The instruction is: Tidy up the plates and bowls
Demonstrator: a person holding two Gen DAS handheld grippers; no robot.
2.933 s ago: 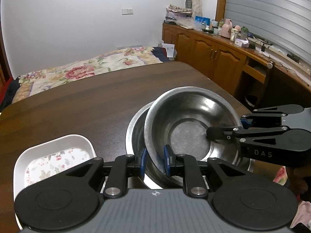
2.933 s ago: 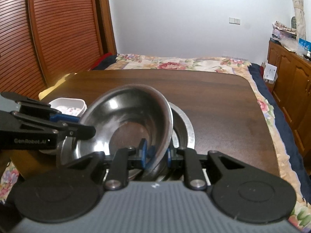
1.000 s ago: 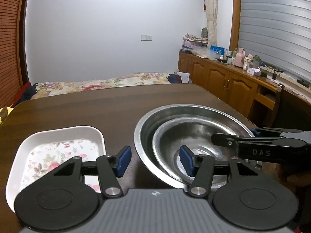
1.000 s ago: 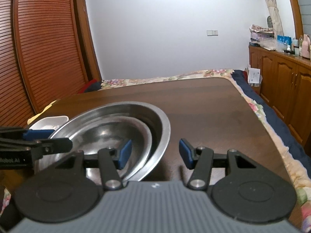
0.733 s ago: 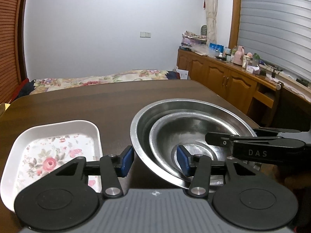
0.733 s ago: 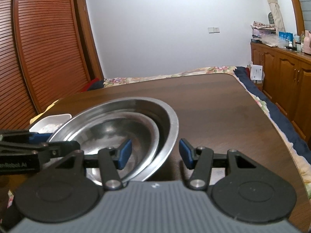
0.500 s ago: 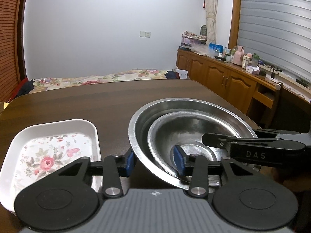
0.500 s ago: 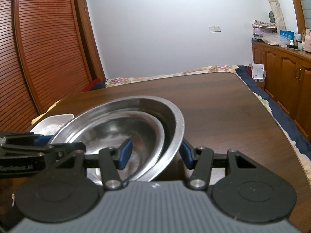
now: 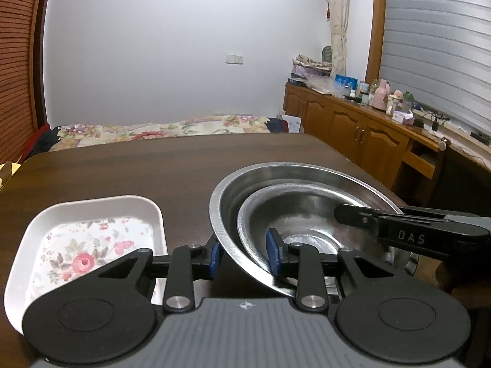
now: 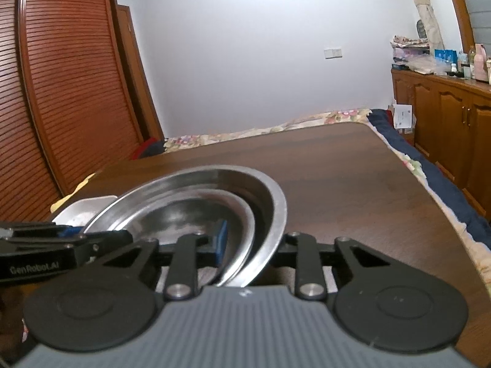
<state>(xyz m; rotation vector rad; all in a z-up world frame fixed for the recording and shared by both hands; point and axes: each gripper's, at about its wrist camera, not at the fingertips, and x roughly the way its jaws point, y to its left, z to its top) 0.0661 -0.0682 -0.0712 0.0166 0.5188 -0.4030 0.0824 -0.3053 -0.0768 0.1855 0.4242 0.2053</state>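
Note:
Two steel bowls sit nested on the dark wooden table: a small bowl (image 9: 307, 211) inside a large bowl (image 9: 294, 171). My left gripper (image 9: 244, 254) is open, its jaws straddling the left rims of both bowls. My right gripper (image 10: 254, 242) is open too, its jaws straddling the right rims of the large bowl (image 10: 270, 196) and the small bowl (image 10: 196, 211). A white rectangular dish (image 9: 89, 233) with a flower print lies left of the bowls; a corner of the dish (image 10: 79, 211) shows in the right wrist view.
The table (image 9: 153, 168) stretches away behind the bowls. A bed with a floral cover (image 9: 159, 128) lies beyond its far edge. Wooden cabinets (image 9: 362, 135) with bottles stand at the right. A slatted wooden wardrobe (image 10: 61, 92) is at the left.
Both grippers let go of the small bowl, which now rests nested in the large one. Both open grippers then moved in, and their jaws now straddle the bowl rims from opposite sides.

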